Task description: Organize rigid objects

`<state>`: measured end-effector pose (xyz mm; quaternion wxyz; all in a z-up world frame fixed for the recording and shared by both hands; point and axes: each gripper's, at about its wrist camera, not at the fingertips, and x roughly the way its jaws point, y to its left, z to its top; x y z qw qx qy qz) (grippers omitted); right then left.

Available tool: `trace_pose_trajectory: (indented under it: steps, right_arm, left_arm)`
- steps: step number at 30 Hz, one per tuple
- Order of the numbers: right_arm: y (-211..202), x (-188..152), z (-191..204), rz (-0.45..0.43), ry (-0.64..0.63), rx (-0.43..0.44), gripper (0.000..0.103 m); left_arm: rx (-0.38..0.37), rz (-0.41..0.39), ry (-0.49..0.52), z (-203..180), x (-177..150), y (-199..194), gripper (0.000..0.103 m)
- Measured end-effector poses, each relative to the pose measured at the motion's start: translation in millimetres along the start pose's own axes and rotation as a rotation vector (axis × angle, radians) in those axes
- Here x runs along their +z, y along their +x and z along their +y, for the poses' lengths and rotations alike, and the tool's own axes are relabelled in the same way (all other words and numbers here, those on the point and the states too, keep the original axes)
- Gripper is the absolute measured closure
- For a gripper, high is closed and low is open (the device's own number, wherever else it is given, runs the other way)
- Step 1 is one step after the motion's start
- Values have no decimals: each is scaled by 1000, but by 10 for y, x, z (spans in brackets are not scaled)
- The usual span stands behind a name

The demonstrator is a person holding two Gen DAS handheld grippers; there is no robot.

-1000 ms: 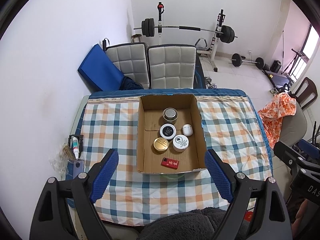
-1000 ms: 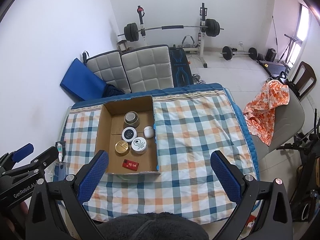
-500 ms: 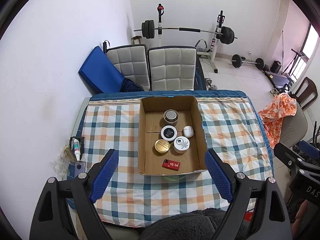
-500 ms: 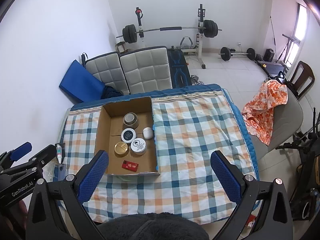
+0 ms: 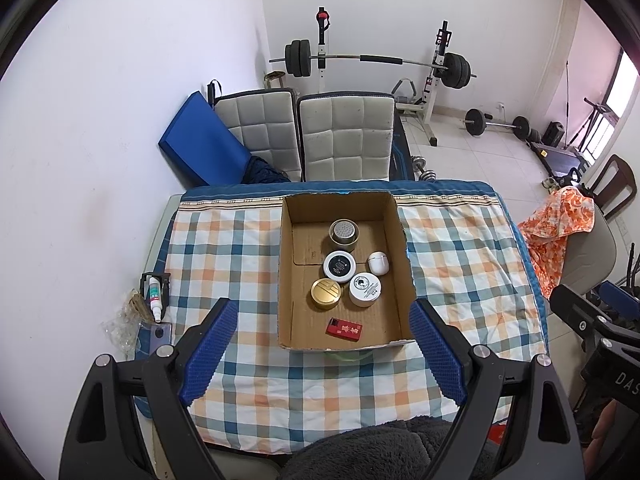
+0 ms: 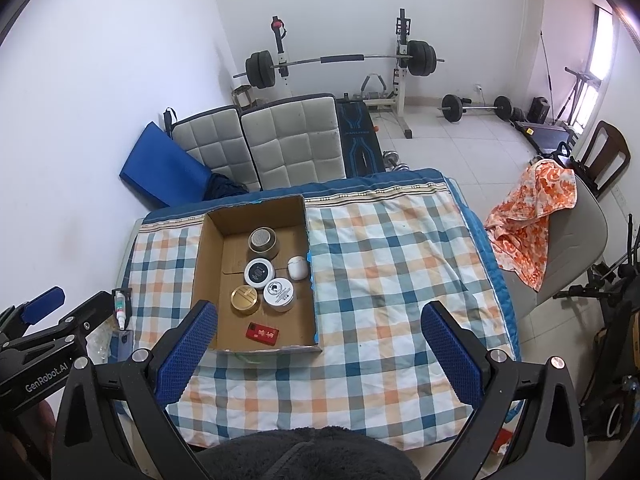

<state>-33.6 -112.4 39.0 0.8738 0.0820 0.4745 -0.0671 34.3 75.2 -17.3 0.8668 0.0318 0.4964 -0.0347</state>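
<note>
Left wrist view. The left gripper (image 5: pixel 322 344) hangs above the near edge of the desk, its jaws wide apart with nothing between them. A blue, orange and white checked cloth (image 5: pixel 224 248) covers the desk. An open brown cardboard box (image 5: pixel 286 264) rests on the cloth, reaching from the far edge toward the near edge, about midway between the side edges. Inside it, from far to near: a round metal tin with a perforated silver lid (image 5: pixel 343 235); a round jar with a black lid ringed in white (image 5: pixel 339 266) beside a small white rounded case (image 5: pixel 378 263); a round gold-lidded tin (image 5: pixel 326 293) just beside a round white jar with a printed lid (image 5: pixel 364 289); and a flat red rectangular box (image 5: pixel 344 327) nearest the box's near wall. A small white tube (image 5: pixel 154 297) lies at the desk's left edge.

Right wrist view. The right gripper (image 6: pixel 318 350) hangs over the near edge, jaws wide apart and empty. The cardboard box (image 6: pixel 202 272) lies toward the left edge with the same six items inside. The left gripper (image 6: pixel 36 320) appears at lower left.
</note>
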Motion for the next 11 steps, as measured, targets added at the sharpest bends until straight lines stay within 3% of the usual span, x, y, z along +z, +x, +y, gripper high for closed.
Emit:
trace_pose_trajectory:
  steps: [11]
  right_arm:
    - [-13, 44, 5, -2, 3, -1, 0]
  left_arm:
    - [-2, -14, 7, 16, -1, -5, 15]
